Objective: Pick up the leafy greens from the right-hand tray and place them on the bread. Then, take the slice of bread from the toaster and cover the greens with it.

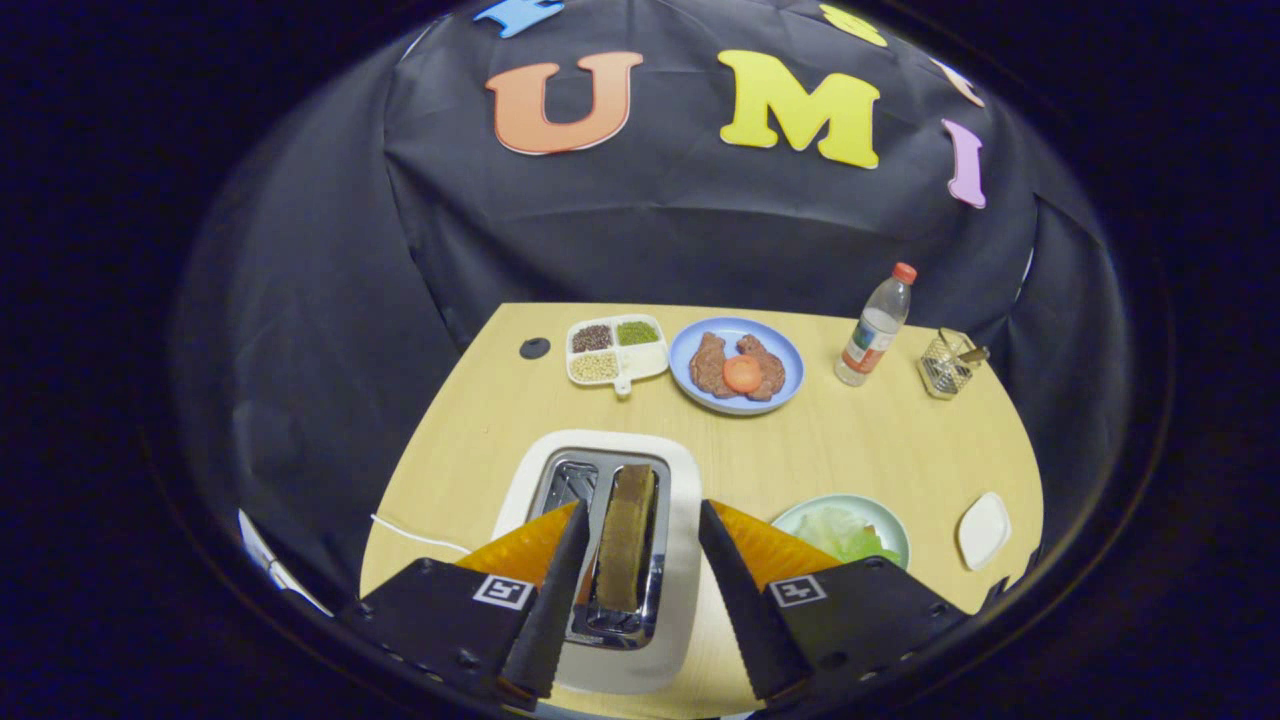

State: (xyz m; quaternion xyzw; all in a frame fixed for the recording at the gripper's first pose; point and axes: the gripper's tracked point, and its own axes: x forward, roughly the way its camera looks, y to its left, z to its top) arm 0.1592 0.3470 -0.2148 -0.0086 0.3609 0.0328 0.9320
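While gripper (640, 520) spread wide, bread slice (626, 540) stands in toaster (660, 470) between fingers, untouched.

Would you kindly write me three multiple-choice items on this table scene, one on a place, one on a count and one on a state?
1. Where is the slice of bread?
A. on the blue plate
B. upright in a slot of the toaster
C. flat on the table

2. How many filled compartments does the divided tray show?
A. three
B. one
C. six

3. How do the gripper fingers stand?
A. shut on the bottle
B. shut on the bread
C. open, one on each side of the bread

Answers:
1 B: it stands in the toaster's slot.
2 A: dark, green and pale grains fill three sections.
3 C: a gap shows between each finger and the bread.
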